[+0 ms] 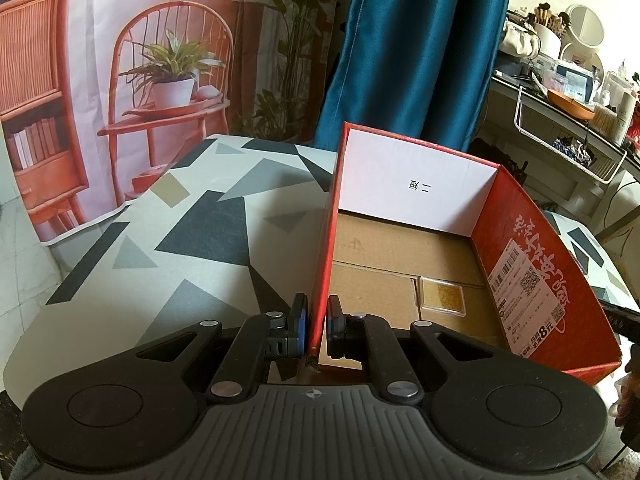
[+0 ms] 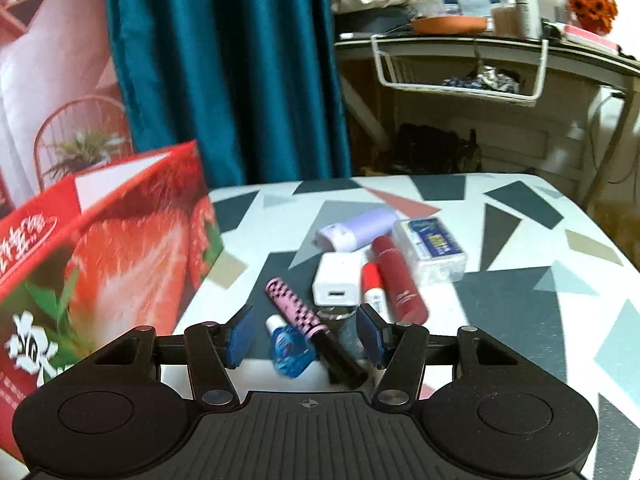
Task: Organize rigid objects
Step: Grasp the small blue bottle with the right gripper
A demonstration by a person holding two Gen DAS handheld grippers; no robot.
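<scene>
The left gripper (image 1: 316, 330) is clamped on the near end of the left wall of the red cardboard box (image 1: 560, 280), one blue pad (image 1: 299, 326) outside the wall and one inside. The box stands open on the patterned tablecloth (image 1: 192, 232); its walls are red outside with white lettering and a strawberry picture, its far wall is white inside, and its floor is plain brown card. A small flat clear case with a gold inside (image 1: 442, 295) lies on that floor, toward the near right.

The right gripper (image 2: 306, 334) has its jaws apart, clamped on nothing. Between and just beyond its fingers lies a cluster on the cloth: a blue bottle with a white cap (image 2: 290, 350), a pink-and-black tube (image 2: 296, 310), a white charger block (image 2: 338, 278), a red-capped white stick (image 2: 373, 282), a dark red tube (image 2: 398, 278), a lilac cylinder (image 2: 358, 229) and a clear plastic box with a blue label (image 2: 432, 248). The red box sits to the left of them.
</scene>
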